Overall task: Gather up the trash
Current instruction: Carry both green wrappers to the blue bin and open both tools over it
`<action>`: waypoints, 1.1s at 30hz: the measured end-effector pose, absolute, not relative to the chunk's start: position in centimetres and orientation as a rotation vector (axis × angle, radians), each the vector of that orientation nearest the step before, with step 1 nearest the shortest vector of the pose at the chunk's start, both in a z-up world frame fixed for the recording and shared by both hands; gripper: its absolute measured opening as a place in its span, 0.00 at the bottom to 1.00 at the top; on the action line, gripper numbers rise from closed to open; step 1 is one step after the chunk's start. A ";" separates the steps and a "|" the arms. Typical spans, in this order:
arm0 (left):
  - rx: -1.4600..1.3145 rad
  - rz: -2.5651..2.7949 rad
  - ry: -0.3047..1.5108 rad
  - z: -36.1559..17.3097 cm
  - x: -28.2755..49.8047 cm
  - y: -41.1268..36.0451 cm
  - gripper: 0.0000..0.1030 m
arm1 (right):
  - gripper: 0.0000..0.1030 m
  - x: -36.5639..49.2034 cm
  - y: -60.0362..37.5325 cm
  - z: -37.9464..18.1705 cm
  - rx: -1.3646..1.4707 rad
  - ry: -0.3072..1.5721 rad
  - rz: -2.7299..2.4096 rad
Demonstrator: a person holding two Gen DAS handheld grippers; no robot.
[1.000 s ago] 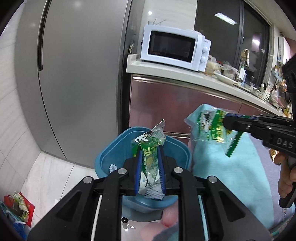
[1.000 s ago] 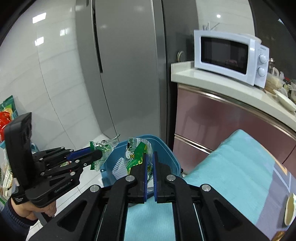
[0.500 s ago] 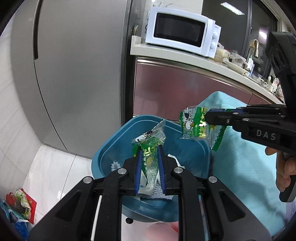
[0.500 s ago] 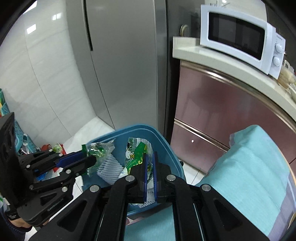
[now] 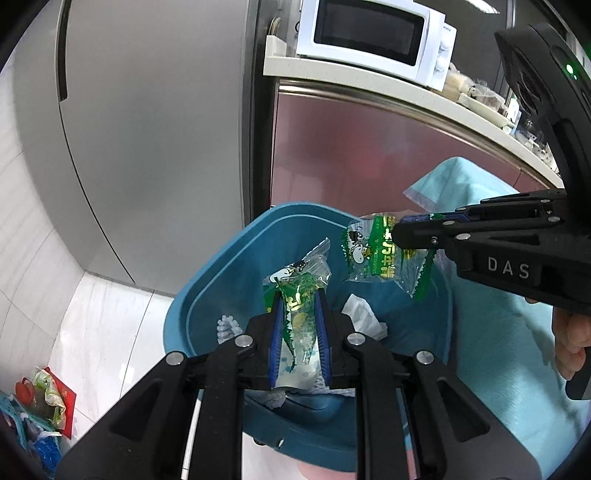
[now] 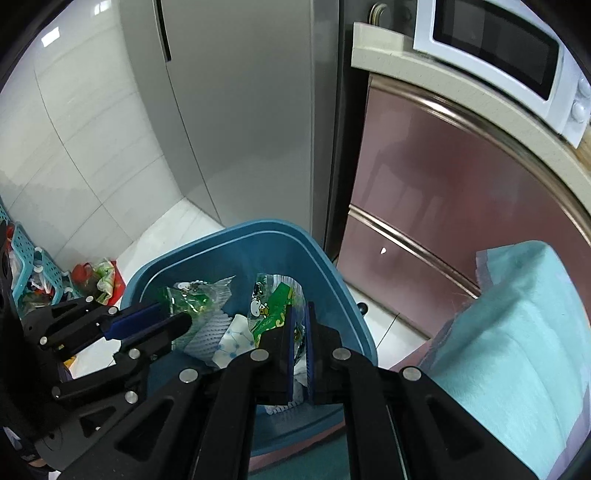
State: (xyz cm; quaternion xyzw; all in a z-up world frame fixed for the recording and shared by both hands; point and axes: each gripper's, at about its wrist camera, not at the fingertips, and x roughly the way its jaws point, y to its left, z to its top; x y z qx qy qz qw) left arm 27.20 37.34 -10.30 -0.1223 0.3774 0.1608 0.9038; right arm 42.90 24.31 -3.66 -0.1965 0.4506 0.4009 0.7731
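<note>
Left wrist: both tongs pinch green snack wrappers [image 5: 297, 295] over blue bin [image 5: 221, 266]

A white microwave [image 5: 373, 35] sits on the cream desk [image 5: 406, 96], above maroon cabinet fronts [image 6: 461, 192]. Left of them stands a tall grey fridge [image 5: 155, 129]. A teal cloth [image 6: 517, 332] lies near right. On the tiled floor [image 5: 107, 317], far left, sits a red packet [image 6: 96, 277] beside a blue basket [image 6: 22, 258].
</note>
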 end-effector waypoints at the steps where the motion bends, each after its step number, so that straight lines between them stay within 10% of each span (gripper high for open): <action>1: -0.254 0.333 0.785 -10.5 27.4 37.3 0.16 | 0.04 43.0 24.4 -3.9 -0.429 0.985 0.867; 18: -0.234 0.332 0.925 -13.7 31.1 37.3 0.23 | 0.14 44.6 26.3 -6.9 -0.486 1.139 0.870; 33: -0.223 0.369 0.896 -12.8 30.3 36.9 0.50 | 0.35 44.4 25.7 -6.4 -0.466 1.129 0.838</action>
